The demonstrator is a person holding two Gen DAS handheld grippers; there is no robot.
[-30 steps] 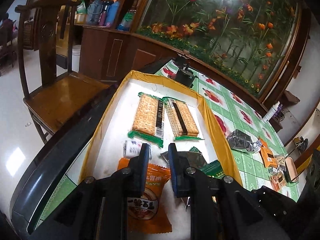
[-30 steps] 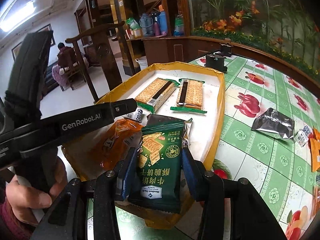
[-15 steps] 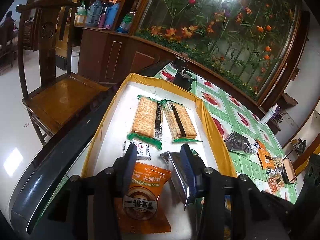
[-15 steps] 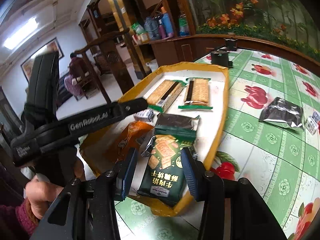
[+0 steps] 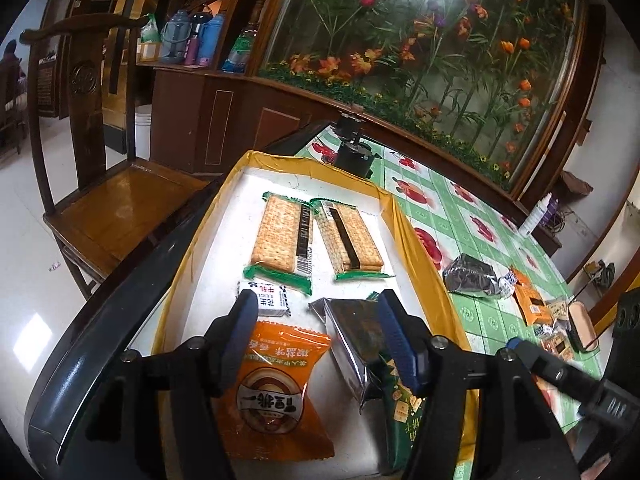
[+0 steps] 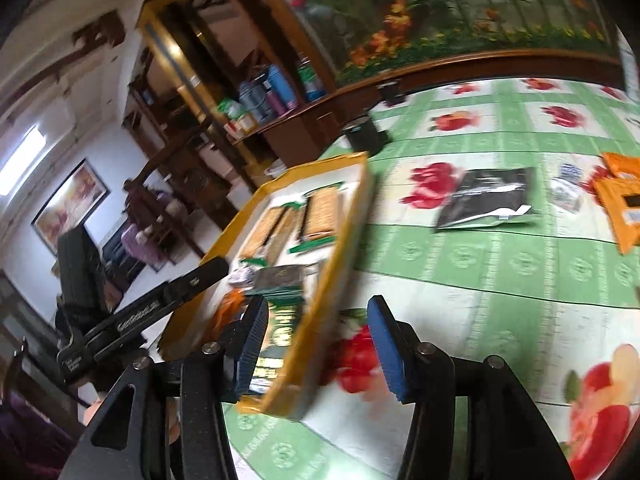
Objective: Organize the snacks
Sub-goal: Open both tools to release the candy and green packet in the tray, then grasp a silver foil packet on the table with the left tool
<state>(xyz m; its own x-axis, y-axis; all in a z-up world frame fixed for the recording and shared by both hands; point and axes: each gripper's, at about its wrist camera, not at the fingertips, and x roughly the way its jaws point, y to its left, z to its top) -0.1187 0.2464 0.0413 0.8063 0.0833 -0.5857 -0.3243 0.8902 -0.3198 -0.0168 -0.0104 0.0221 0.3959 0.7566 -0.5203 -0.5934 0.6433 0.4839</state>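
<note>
A yellow-rimmed tray point(image 5: 420, 248) holds two cracker packs point(image 5: 280, 236), a small white candy point(image 5: 266, 300), an orange snack pack point(image 5: 276, 392), a silver pack point(image 5: 352, 340) and a green cracker pack point(image 5: 400, 412). My left gripper point(image 5: 320, 332) hovers over the tray's near end. Its jaws are opening, and the orange pack lies flat below them, untouched. My right gripper point(image 6: 318, 344) is tilted over the tray's rim point(image 6: 344, 240). Its jaws are opening with nothing gripped. The green cracker pack point(image 6: 280, 332) lies in the tray beside its left finger. The right wrist view is blurred.
On the green fruit-print tablecloth lie a silver pack point(image 6: 488, 200), a small white candy point(image 6: 564, 184) and orange packs point(image 6: 624, 208). A black stand point(image 5: 352, 156) sits beyond the tray. A wooden chair point(image 5: 120, 208) stands left of the table's dark edge point(image 5: 120, 320).
The left jaws went from shut to wide apart over the orange pack. The right gripper let go of the green cracker pack in the tray, then swung right and rolled.
</note>
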